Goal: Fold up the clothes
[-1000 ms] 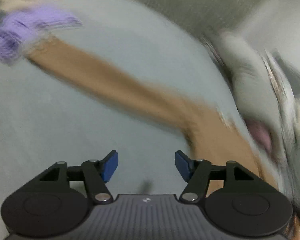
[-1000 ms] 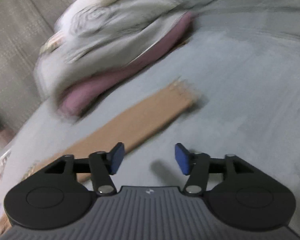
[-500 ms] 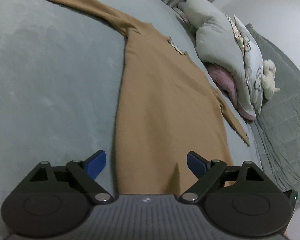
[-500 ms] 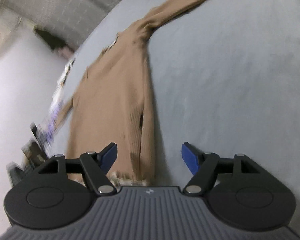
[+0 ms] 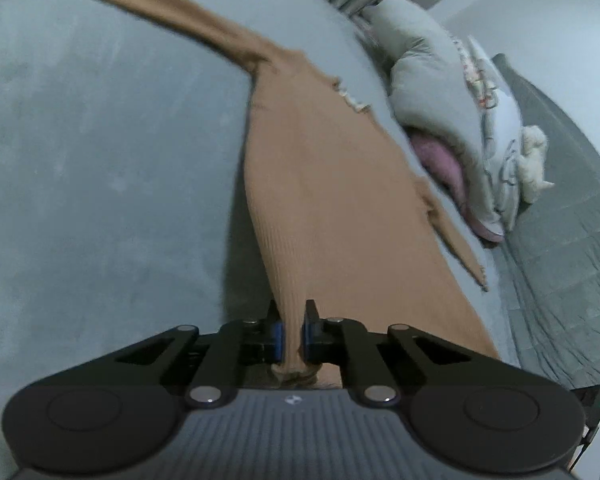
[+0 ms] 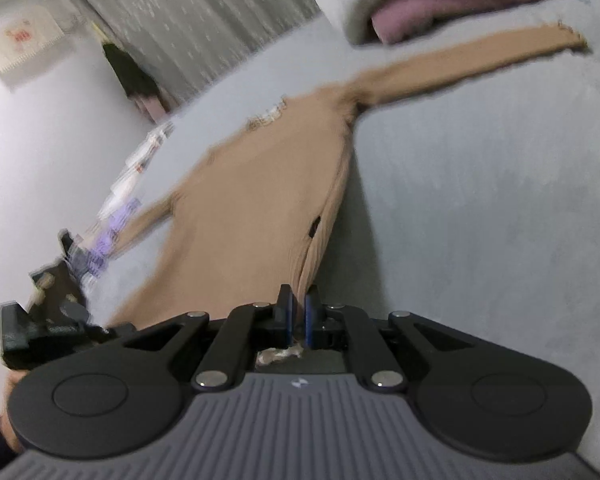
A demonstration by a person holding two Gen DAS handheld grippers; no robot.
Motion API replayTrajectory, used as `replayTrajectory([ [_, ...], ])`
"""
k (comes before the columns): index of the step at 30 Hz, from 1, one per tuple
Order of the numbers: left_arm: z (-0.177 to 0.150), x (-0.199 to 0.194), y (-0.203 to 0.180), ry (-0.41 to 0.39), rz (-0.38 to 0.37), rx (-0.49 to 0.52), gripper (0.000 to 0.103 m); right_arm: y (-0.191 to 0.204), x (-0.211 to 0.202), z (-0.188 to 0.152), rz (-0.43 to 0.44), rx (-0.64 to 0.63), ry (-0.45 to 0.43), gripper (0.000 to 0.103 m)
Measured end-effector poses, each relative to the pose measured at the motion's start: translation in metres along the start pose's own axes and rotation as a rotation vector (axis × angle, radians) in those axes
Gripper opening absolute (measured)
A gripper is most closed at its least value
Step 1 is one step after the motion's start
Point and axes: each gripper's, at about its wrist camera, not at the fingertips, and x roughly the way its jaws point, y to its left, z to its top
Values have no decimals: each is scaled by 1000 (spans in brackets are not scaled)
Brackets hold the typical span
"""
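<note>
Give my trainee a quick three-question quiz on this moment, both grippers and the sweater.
1. True or false: the left gripper has its jaws open above the tan sweater.
2. What does the right gripper hold?
3. The sleeves lie: A) spread out on the grey bed cover, B) folded over the body.

Key: 1 false, its jaws are clamped on the sweater's hem; 2 the hem's other corner; 3 A.
</note>
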Motion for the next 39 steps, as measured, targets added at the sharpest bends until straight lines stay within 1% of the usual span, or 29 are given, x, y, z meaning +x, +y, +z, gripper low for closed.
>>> replayTrajectory([
  [2, -2, -6, -3, 0, 0, 16, 8, 5, -1, 4, 4, -6, -6, 6],
  [3, -4, -8, -4, 4, 18, 28, 8, 5, -3, 5, -3, -10, 0, 6],
  [6, -7, -6, -4, 31, 72, 58, 10, -8, 7, 0, -47, 3, 63, 6],
  [7, -7, -4, -3, 40, 79, 57, 14, -13, 10, -3, -56, 11, 87, 7],
  [8, -6, -3, 1, 56, 80, 38, 27, -19, 16, -8, -81, 15, 127, 9],
  [9, -3, -3, 7, 66, 82, 7, 34, -19, 19, -9, -87, 15, 130, 14],
  [10, 2, -6, 12, 50, 86, -18, 44, -22, 19, -9, -120, 10, 126, 17],
  [11, 8, -12, 18, 23, 92, -40, 49, -26, 19, -10, -152, 6, 123, 27],
  [12, 14, -18, 23, -11, 99, -54, 50, -29, 16, -8, -166, 8, 102, 38],
  [13, 18, -22, 26, -32, 104, -61, 53, -33, 11, -5, -181, 20, 78, 42],
  [14, 27, -29, 32, -67, 113, -79, 58, -34, 10, -4, -183, 23, 73, 47],
  [15, 39, -35, 39, -109, 126, -109, 60, -40, 3, 2, -208, 45, 33, 51],
  [17, 55, -40, 52, -161, 143, -158, 70, -50, -6, 13, -251, 77, -31, 55],
  [19, 76, -42, 70, -219, 166, -223, 73, -57, -9, 24, -276, 108, -79, 56],
  [20, 85, -43, 80, -243, 179, -254, 75, -58, -7, 31, -266, 127, -97, 58],
  [22, 101, -42, 100, -278, 210, -316, 77, -55, 2, 37, -247, 133, -103, 59],
  [25, 132, -37, 134, -341, 260, -436, 77, -48, 25, 47, -215, 138, -104, 60],
  [27, 156, -39, 164, -423, 292, -538, 77, -40, 44, 56, -180, 151, -110, 60],
  [28, 163, -41, 172, -448, 299, -562, 78, -38, 48, 58, -171, 151, -113, 60],
  [30, 187, -39, 192, -498, 318, -602, 79, -29, 62, 67, -143, 145, -120, 62],
  [33, 218, -26, 206, -526, 335, -587, 81, -9, 106, 83, -76, 125, -141, 63],
  [34, 223, -21, 207, -533, 340, -579, 84, -6, 119, 84, -62, 123, -143, 63],
  [36, 239, -6, 209, -566, 377, -537, 87, 0, 144, 87, -34, 119, -138, 63],
  [37, 244, -2, 210, -573, 391, -520, 91, 2, 156, 85, -21, 116, -126, 63],
  [38, 250, 5, 208, -583, 410, -492, 98, 4, 166, 86, -15, 115, -110, 63],
  [39, 258, 12, 206, -591, 431, -456, 101, 6, 177, 86, -9, 114, -93, 63],
])
